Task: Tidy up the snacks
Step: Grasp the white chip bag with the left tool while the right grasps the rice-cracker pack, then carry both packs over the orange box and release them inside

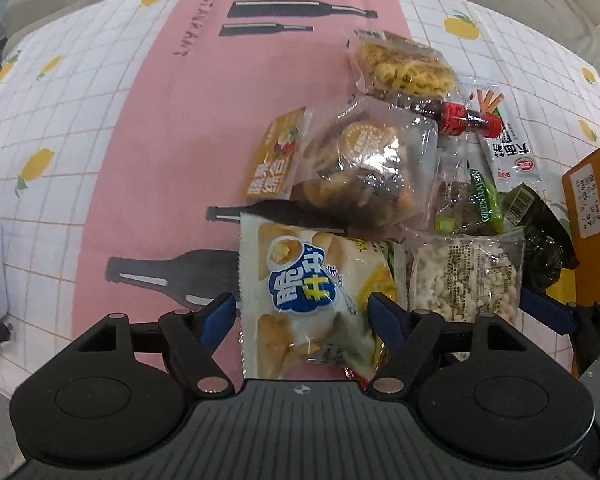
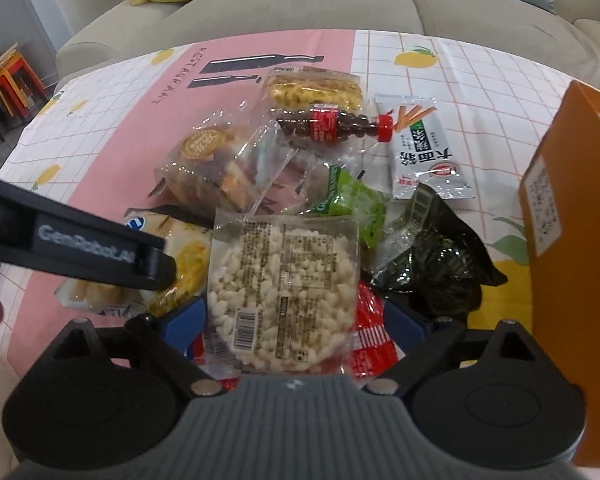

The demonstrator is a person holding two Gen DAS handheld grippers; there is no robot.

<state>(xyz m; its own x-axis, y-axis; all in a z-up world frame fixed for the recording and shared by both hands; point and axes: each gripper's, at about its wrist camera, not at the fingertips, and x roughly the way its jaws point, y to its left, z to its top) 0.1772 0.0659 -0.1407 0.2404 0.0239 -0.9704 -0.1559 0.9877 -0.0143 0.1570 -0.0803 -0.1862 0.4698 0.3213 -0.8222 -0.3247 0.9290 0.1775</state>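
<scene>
A pile of snacks lies on the table. My left gripper (image 1: pixel 302 312) is open, its blue pads on either side of a white puff-snack bag (image 1: pixel 312 296). My right gripper (image 2: pixel 294 312) is open around a clear pack of white puffed rice (image 2: pixel 284 288), which also shows in the left wrist view (image 1: pixel 466 280). A red packet (image 2: pixel 370 332) lies under it. Beyond are a clear cookie bag (image 2: pixel 224 168), a cola bottle (image 2: pixel 332 124), a yellow noodle pack (image 2: pixel 312 90), a green raisin pack (image 2: pixel 348 200), a dark seaweed bag (image 2: pixel 436 252) and a white sachet (image 2: pixel 428 156).
An orange cardboard box (image 2: pixel 572 240) stands at the right, close to my right gripper. The left gripper's black body (image 2: pixel 72 244) crosses the right wrist view at left. An orange snack box (image 1: pixel 276 152) lies left of the cookie bag. A sofa (image 2: pixel 300 8) lies beyond the table.
</scene>
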